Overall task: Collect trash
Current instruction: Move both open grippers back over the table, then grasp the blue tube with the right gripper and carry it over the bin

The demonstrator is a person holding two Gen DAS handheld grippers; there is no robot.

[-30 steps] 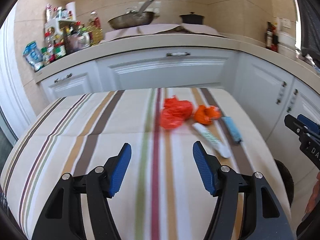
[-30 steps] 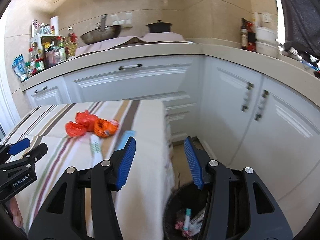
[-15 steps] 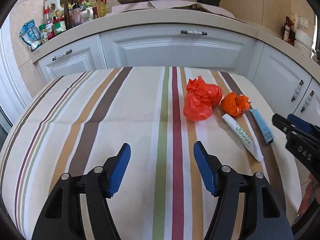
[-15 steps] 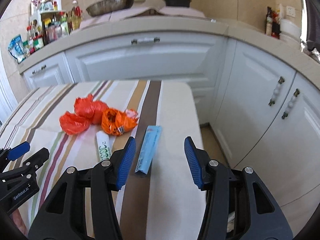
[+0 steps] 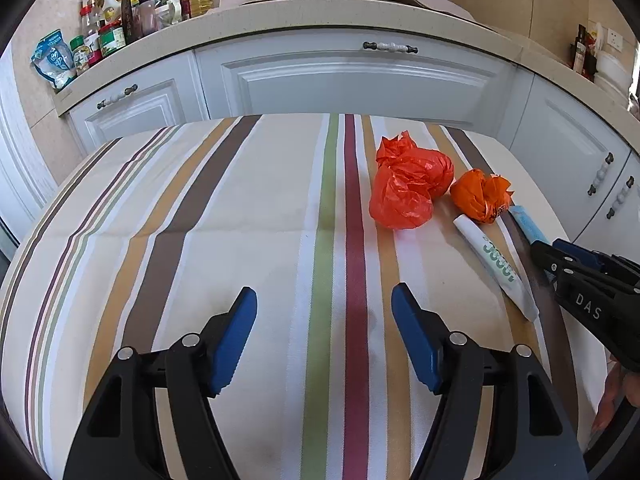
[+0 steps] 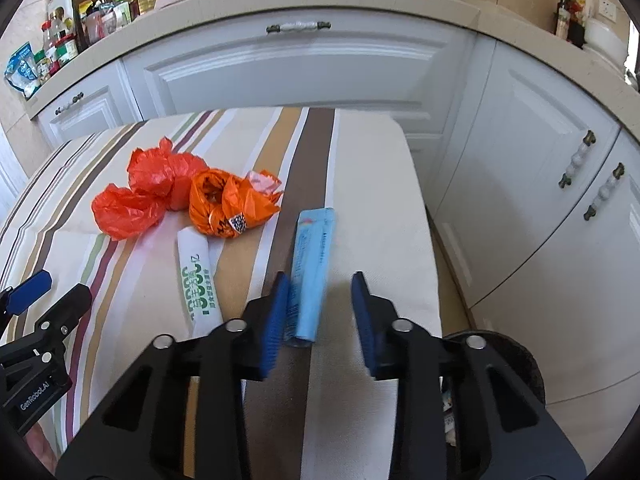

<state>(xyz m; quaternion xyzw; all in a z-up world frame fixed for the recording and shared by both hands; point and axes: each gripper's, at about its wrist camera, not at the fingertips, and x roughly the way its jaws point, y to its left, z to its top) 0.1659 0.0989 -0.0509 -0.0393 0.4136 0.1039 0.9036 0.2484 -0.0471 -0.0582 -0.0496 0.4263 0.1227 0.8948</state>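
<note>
Right gripper [image 6: 318,312] is angled down over the striped tablecloth [image 6: 372,200], jaws just closing, with the near end of the light blue tube [image 6: 310,268] between them; the left pad lies against the tube, the right pad stands clear, so no grip yet. Left gripper [image 5: 324,334] hangs with jaws apart and nothing between them, having just been widening, over bare cloth. White tube [image 6: 198,276], orange bag [image 6: 224,204] and red bag [image 6: 148,188] lie left of the blue tube; a dark bin [image 6: 508,354] sits on the floor at the table's right edge.

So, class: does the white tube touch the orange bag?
Touching. The right wrist view shows the white tube with its top end tucked against the orange bag, no cloth showing between.
</note>
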